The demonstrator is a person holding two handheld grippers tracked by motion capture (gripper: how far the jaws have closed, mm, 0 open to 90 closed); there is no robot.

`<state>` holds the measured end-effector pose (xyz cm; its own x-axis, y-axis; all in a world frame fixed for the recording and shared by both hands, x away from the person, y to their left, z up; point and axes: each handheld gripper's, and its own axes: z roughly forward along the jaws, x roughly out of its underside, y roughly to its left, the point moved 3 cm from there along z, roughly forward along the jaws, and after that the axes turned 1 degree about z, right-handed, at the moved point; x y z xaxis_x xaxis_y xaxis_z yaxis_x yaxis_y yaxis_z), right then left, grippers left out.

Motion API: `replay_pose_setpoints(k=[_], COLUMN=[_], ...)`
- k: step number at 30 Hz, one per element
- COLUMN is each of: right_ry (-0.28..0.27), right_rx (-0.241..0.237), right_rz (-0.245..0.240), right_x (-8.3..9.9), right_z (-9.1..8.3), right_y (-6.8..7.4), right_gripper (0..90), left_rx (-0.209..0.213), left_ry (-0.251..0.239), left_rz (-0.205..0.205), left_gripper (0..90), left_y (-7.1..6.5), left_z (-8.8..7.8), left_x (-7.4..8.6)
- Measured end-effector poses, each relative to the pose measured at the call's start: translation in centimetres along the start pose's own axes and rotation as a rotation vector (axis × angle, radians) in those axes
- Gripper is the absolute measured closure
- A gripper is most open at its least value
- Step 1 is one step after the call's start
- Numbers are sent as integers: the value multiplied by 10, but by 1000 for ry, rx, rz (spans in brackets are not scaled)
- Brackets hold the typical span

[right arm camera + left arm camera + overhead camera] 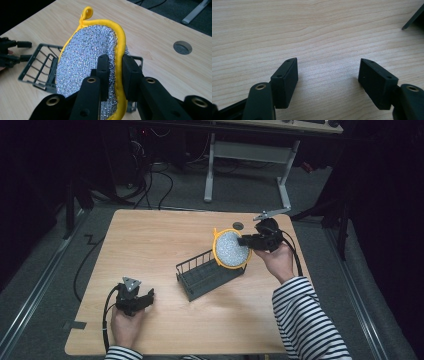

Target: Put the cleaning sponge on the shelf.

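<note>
A round silver scouring pad [230,249] with a yellow rim and loop is held on edge above the right end of a dark wire basket [205,276]. My right gripper [246,241] is shut on the pad's right edge; in the right gripper view the pad [85,62] is pinched between the two jaws, with my right gripper [115,65] clamping its yellow rim and the basket [37,67] lying behind it. My left gripper [149,296] rests near the table's front left, open, with bare wood between its jaws [328,72].
The wooden table [150,240] has a round cable hole [238,225] near its far edge, right of centre. A corner of the basket [414,17] shows at the top right of the left gripper view. Desk legs and cables lie on the floor beyond the table.
</note>
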<state>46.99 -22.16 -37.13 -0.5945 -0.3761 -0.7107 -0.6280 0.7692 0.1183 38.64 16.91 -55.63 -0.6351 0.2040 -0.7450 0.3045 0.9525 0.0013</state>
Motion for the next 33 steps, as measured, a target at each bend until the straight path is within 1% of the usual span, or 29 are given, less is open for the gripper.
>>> replay_pose_setpoints(k=[2, 10, 13, 17, 22, 26, 28, 33], right_ry=[-7, -1, 0, 13, 13, 44, 44, 47], right_rx=[-4, 36, 35, 36, 29, 42, 41, 51], right_rz=[8, 19, 21, 19, 24, 11, 18, 20], right_x=[-3, -10, -10, -10, -8, -4, -3, 1], right_z=[5, 25, 32, 42, 50, 57, 59, 62], right_y=[0, -3, -3, -3, -3, -3, -4, -7], right_gripper=[777, 775, 773, 769, 764, 757, 755, 751], left_rx=[0, 1, 1, 1, 1, 1, 1, 2], left_ry=[0, 0, 0, 0, 0, 0, 0, 0], left_rz=[0, 1, 0, 1, 1, 1, 1, 2], left_gripper=[328, 328, 328, 328, 327, 327, 327, 327], left_y=[0, 0, 0, 0, 0, 0, 0, 0], left_z=[0, 0, 0, 0, 0, 0, 0, 0], left_x=[0, 0, 0, 0, 0, 0, 0, 0])
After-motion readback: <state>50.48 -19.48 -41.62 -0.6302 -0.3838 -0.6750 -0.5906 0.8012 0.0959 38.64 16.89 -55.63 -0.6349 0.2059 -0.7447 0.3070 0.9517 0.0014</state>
